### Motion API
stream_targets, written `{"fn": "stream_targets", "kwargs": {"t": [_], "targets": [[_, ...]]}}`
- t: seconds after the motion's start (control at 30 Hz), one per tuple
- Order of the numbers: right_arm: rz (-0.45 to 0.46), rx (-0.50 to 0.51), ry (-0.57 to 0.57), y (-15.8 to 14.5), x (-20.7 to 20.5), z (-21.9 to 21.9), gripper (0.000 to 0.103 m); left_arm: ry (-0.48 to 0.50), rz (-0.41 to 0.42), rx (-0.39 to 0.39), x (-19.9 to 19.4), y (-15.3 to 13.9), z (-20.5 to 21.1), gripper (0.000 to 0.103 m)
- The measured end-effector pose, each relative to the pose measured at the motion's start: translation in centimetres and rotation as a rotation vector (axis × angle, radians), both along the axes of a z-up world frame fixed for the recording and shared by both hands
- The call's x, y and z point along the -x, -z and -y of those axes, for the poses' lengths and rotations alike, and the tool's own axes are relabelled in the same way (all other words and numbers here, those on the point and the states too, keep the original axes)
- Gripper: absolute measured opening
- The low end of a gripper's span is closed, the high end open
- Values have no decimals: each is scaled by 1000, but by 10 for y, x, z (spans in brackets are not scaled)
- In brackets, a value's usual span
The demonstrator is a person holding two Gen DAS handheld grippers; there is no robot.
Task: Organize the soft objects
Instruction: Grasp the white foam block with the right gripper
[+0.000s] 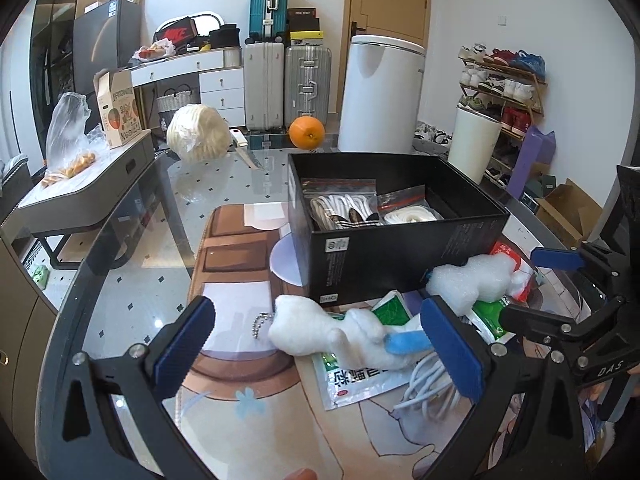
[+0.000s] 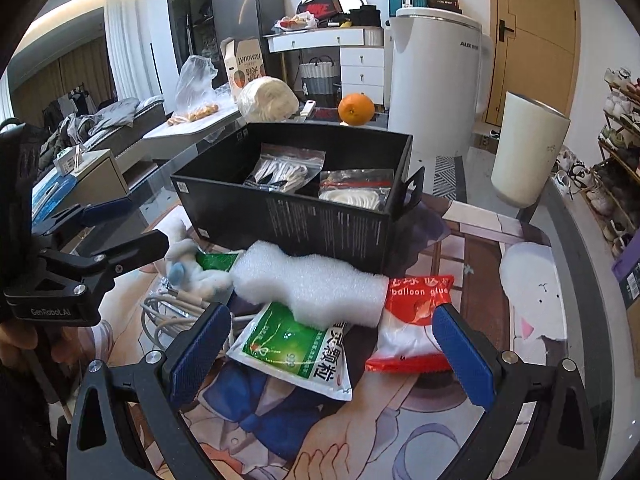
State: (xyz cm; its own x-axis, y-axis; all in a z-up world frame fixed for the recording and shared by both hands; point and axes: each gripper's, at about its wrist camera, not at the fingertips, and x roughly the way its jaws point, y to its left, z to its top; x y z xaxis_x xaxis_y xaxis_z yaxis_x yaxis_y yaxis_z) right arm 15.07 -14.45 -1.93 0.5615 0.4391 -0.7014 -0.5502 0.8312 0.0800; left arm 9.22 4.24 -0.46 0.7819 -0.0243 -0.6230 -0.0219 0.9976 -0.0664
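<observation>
Both grippers stand with jaws apart, holding nothing, the left gripper [image 1: 324, 348] over the white plush toy [image 1: 320, 330] and the right gripper [image 2: 332, 340] over the foam block [image 2: 308, 288] lying on the green sachet [image 2: 292, 352], all just before the black box [image 2: 280, 216] on the mat [image 2: 472, 256].

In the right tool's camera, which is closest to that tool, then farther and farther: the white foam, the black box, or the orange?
From the right tool:
1. White foam piece, just ahead of the tips, lying on the packets.
2. Black box, right behind the foam.
3. Orange, far back beyond the box, near the white appliance.
</observation>
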Motion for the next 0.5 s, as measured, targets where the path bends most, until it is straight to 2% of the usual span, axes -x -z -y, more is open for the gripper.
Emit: {"fn": "stream_targets", "kwargs": {"t": [0.27,0.5], "targets": [[-53,23,13,8,-2,-2,102,-1,-8,-4,-1,1,1,103],[-58,-1,5,6,-7,-11,102,-12,-19,3,-3,3,0,103]]}}
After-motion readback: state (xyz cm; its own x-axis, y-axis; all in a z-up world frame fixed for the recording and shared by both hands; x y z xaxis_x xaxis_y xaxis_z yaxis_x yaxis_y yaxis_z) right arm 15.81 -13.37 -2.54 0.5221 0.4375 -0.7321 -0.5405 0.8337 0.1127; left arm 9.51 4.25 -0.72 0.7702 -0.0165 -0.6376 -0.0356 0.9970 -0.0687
